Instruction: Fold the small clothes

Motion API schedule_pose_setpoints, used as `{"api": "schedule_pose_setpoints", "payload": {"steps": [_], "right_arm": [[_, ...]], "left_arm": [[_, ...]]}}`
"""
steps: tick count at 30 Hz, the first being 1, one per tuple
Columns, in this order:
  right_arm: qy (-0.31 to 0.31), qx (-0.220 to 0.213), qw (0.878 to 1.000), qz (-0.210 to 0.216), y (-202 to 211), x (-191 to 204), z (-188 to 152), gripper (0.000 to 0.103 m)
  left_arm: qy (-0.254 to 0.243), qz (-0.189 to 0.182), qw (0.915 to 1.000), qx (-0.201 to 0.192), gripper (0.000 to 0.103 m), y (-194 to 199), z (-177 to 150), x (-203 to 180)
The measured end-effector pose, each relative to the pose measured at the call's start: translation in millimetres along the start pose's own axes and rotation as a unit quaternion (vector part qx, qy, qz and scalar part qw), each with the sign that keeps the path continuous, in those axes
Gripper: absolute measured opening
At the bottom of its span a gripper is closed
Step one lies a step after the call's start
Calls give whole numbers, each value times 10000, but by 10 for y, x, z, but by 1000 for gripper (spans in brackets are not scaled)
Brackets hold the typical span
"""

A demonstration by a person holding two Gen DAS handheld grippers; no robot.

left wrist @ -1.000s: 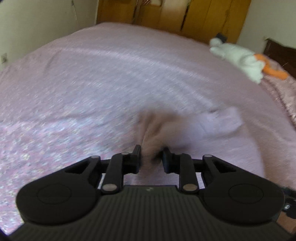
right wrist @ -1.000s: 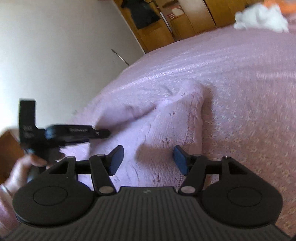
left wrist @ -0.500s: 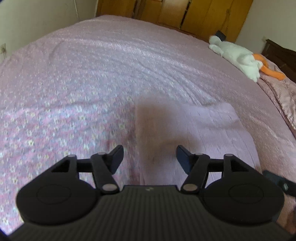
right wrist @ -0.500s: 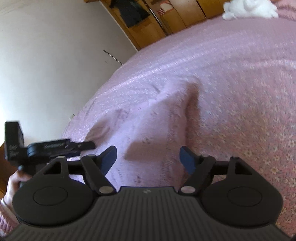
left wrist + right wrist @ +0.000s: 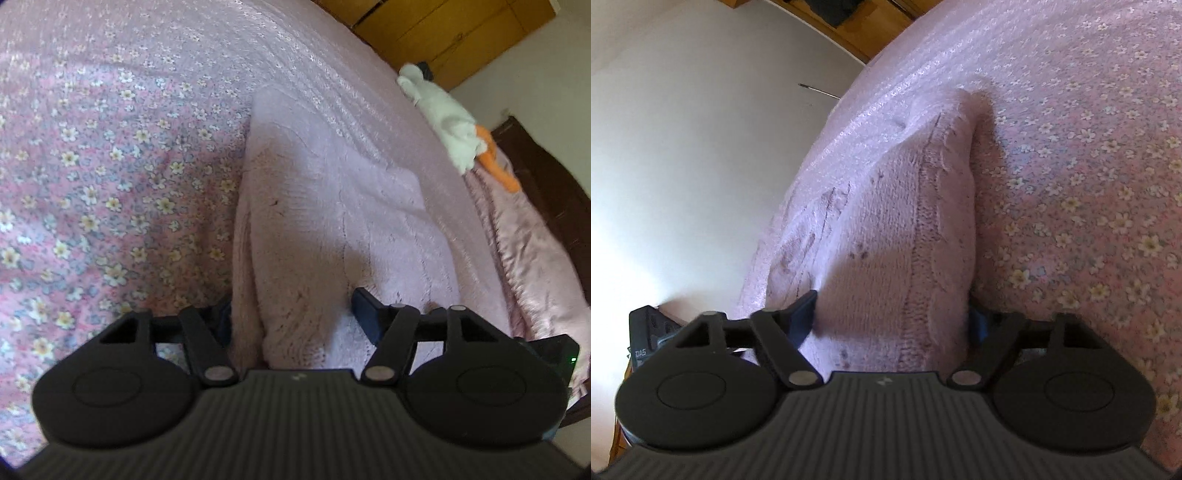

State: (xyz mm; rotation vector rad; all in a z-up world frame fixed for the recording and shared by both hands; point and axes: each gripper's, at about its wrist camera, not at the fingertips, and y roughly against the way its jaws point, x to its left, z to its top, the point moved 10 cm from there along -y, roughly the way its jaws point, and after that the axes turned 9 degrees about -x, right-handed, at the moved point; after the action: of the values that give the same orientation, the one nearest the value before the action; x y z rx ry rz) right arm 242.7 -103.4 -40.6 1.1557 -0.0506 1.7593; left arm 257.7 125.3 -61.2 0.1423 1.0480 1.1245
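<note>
Knitwear, a small pink sweater [image 5: 332, 206], is lying folded on the flowery bedspread [image 5: 92, 166]. Both tongs are closing in, each around a near edge of it. Left gripper [image 5: 291, 317] and right gripper [image 5: 894, 317] are standing apart; I cannot tell if they are pinching it.

Soft daylight, blown-out wall [image 5: 665, 177], slight blur, strong fisheye bending at edges.
</note>
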Motion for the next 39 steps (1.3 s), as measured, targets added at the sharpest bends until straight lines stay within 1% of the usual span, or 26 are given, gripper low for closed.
{"api": "schedule_pose_setpoints", "payload": {"steps": [1, 2, 4, 7, 9, 12, 15, 19, 21, 24, 26, 27, 29, 30, 32, 34, 36, 38, 39], "right_arm": [[-39, 3, 10000, -26, 19, 19, 22, 61], [-59, -6, 10000, -19, 62, 42, 40, 58], [-34, -30, 10000, -32, 178, 122, 103, 56], [47, -49, 9999, -86, 415, 234, 163, 56], [146, -91, 9997, -158, 611, 282, 183, 56], [356, -157, 9987, -316, 982, 324, 135, 56], [484, -244, 9975, -454, 1354, 315, 57, 56], [540, -288, 9961, -635, 1796, 180, -131, 56], [572, -244, 9954, -735, 1880, 82, -250, 56], [595, -86, 9935, -966, 1929, -112, -486, 57], [793, -17, 9901, -1159, 1844, -183, -644, 58], [957, 4, 9872, -1276, 1816, -208, -713, 59], [1111, -35, 9838, -1403, 1782, -216, -786, 63], [1132, -92, 9832, -1432, 1786, -199, -787, 65], [1191, -201, 9816, -1481, 1882, -152, -810, 68], [1277, -296, 9787, -1579, 1971, -96, -823, 70], [1386, -363, 9755, -1668, 2035, -77, -819, 73], [1500, -458, 9726, -1716, 2161, -31, -840, 82], [1576, -491, 9713, -1715, 2218, -3, -866, 84]], "left_arm": [[56, -81, 10000, 4, 46, 2, -5, -18], [105, -132, 9999, -13, 43, 22, -1, -30], [127, -116, 9998, -59, 40, 83, 3, -83], [67, -204, 9997, -90, 39, 200, -21, -217], [9, -292, 9996, -12, 39, 259, -96, -341], [-125, -401, 9990, 128, 39, 332, -284, -547], [-216, -600, 9976, 251, 39, 418, -515, -741], [-345, -801, 9953, 427, 39, 517, -868, -973], [-470, -809, 9943, 511, 39, 545, -1051, -1050], [-845, -599, 9928, 599, 39, 558, -1308, -1083], [-1132, -302, 9912, 617, 42, 525, -1417, -1068], [-1279, -134, 9899, 601, 43, 514, -1445, -1043], [-1615, 118, 9857, 456, 51, 541, -1475, -1024], [-1719, 211, 9841, 388, 51, 576, -1475, -1023], [-1826, 311, 9823, 286, 50, 671, -1459, -1040], [-1906, 438, 9806, 144, 48, 788, -1467, -1043], [-1955, 614, 9788, 14, 50, 917, -1485, -1029], [-1972, 717, 9777, -126, 56, 1054, -1505, -998], [-1979, 773, 9770, -194, 58, 1116, -1514, -999]]}}
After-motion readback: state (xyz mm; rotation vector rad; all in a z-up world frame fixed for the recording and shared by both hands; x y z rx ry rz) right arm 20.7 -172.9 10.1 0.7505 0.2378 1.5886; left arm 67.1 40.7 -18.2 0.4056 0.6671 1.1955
